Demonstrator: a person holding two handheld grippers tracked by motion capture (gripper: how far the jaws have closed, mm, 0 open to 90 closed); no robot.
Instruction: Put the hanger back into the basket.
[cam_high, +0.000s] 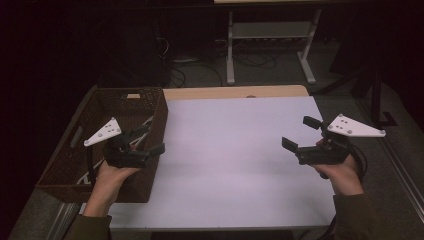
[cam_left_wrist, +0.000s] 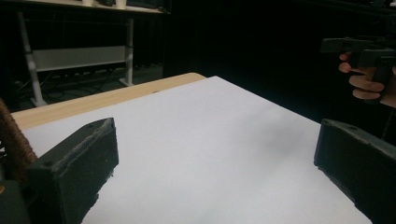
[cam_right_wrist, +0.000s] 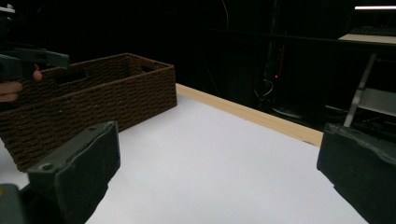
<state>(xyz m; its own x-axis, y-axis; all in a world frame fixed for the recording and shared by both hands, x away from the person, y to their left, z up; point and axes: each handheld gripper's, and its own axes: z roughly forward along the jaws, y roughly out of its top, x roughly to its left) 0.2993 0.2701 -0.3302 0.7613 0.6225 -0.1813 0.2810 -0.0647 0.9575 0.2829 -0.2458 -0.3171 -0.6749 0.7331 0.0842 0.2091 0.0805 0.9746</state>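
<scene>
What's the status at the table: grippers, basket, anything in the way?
Left gripper open, over basket rim. Right gripper open, empty, above the white sheet. Something pale lies in basket, can't tell what. Nothing between grippers.

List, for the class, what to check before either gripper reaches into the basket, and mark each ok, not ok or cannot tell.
1. Left gripper open, nothing held: ok.
2. Right gripper open, nothing held: ok.
3. Left gripper close to the basket: ok, it hovers over the near right wall.
4. White sheet between the grippers free of clutter: ok.
5. White items in the basket identified: cannot tell, too dim.
6. Basket sitting level on the table: ok.
</scene>
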